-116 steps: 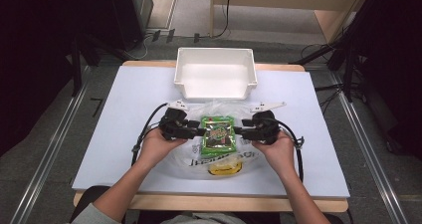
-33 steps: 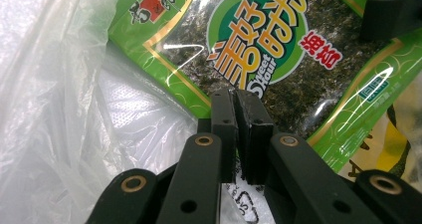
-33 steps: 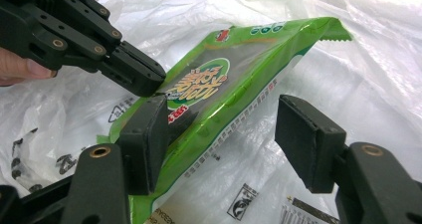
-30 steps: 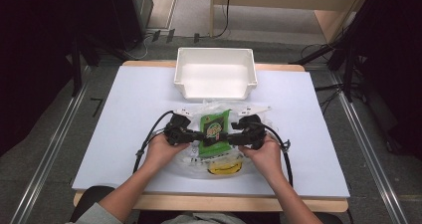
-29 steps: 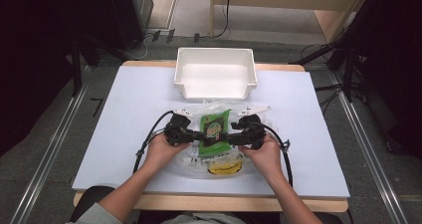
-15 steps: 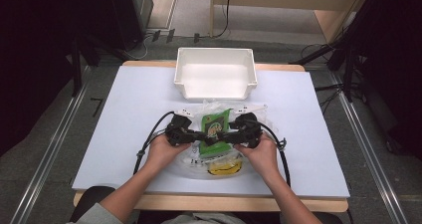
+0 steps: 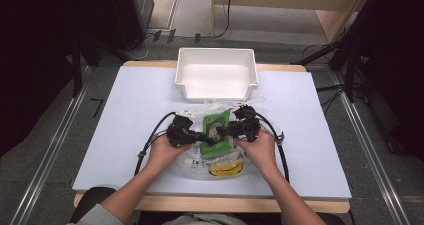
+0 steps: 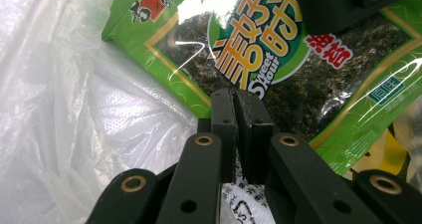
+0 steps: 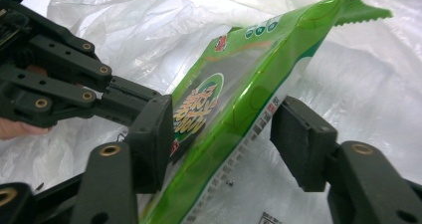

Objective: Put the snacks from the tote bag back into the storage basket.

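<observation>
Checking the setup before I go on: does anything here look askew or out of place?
The green snack packet is tilted up on one edge above the crumpled clear plastic bag, not lying flat. The right gripper is open around it, jaws on either side; the left gripper is shut at its edge. The white bin is empty.

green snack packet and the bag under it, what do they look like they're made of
Green snack packet: seemingly thin glossy plastic film, given its bright glare streaks, a clear window showing dark seaweed-like contents, and a zigzag-cut edge in the right gripper view. Bag beneath it: apparently soft translucent plastic, crinkled and whitish, with the table faintly showing through. White bin: probably rigid matte plastic, though that is less certain.
</observation>
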{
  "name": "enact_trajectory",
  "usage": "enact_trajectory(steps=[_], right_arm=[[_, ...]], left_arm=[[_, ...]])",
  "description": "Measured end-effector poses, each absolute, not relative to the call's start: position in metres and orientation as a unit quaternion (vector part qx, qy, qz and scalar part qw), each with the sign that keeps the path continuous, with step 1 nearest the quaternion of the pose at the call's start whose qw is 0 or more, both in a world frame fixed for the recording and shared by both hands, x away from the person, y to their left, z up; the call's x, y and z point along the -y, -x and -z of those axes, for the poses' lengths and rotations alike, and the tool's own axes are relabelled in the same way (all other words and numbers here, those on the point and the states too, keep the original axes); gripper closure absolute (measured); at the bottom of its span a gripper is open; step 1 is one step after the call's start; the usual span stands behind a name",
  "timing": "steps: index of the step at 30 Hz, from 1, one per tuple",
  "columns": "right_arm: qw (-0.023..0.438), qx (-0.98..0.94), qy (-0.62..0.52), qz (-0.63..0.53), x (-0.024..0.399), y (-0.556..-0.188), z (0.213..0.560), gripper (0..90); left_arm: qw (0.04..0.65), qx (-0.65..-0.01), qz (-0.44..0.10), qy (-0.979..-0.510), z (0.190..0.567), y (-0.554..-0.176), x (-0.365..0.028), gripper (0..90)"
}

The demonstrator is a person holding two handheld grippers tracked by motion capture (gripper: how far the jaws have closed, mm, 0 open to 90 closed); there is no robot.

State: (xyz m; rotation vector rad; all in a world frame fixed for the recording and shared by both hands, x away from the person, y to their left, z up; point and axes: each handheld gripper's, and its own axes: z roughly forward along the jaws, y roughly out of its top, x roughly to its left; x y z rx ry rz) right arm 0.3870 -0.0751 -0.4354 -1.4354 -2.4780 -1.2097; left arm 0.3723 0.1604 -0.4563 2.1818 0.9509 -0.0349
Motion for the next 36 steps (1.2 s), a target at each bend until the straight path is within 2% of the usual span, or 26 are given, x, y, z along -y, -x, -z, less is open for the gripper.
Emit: enact_trajectory(steps=[12, 36], right_arm=[[0.037, 0.791, 0.476, 0.384, 0.072, -0.396, 0.438, 56.3], [0.047, 0.783, 0.449, 0.428, 0.085, -0.383, 0.418, 70.4]], left_arm=[[0.372, -0.371, 0.011, -0.851, 0.457, -0.372, -0.161, 86.5], [0.393, -0.379, 0.019, -0.838, 0.45, -0.372, -0.175, 78.0]])
